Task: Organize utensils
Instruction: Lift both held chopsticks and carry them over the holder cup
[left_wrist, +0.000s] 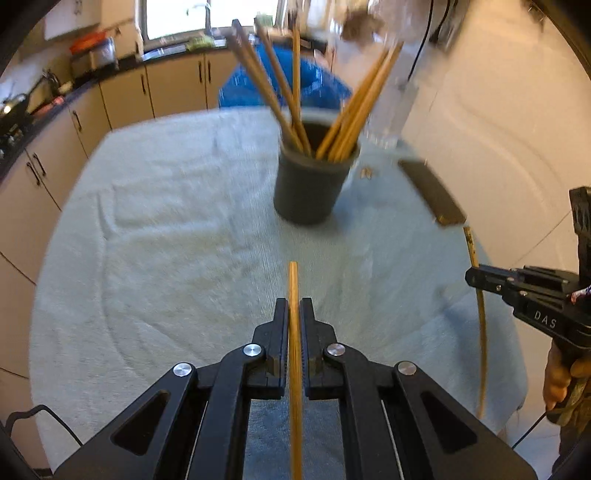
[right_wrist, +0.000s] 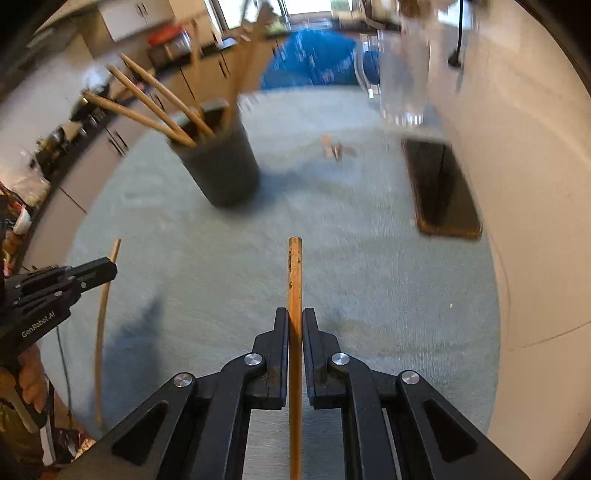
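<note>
Between the black fingers of the left gripper (left_wrist: 294, 314): one slender tan wooden chopstick (left_wrist: 294, 354), pinched lengthwise, its tip poking out ahead of the fingertips, the rest running back under the camera. Jaws pressed tight on the shaft. Same picture at the right gripper (right_wrist: 294, 321): jaws pinching a second, darker and scuffed wooden chopstick (right_wrist: 294, 295), also held along the fingers with the blunt end forward.

Just beyond, a pale blue-grey towel-like cloth (left_wrist: 166, 240) covers the table. Farther out stands the dark grey round plastic cup (left_wrist: 308, 188), upright, already bristling with wooden chopsticks (left_wrist: 284, 96) fanned to both sides. A flat dark rectangular slab with a brown rim (right_wrist: 441, 192) lies to the right, near the wall; a clear glass tumbler (right_wrist: 400, 81) behind it, blurred.

Step in hand, as I read it: carry each stick to the cup and drop it in. To do it well, bring one gripper in at a time, aim for the open gap at the cup's centre between the two fans, tilt the stick steeper so its lower end enters first, and release only once the end is below the rim. Crowding risks knocking the standing sticks or tipping the cup.

Pose: both grippers point steeply downward and forward, side by side, well apart. A hand (left_wrist: 561, 380) grips the right handle.
</note>
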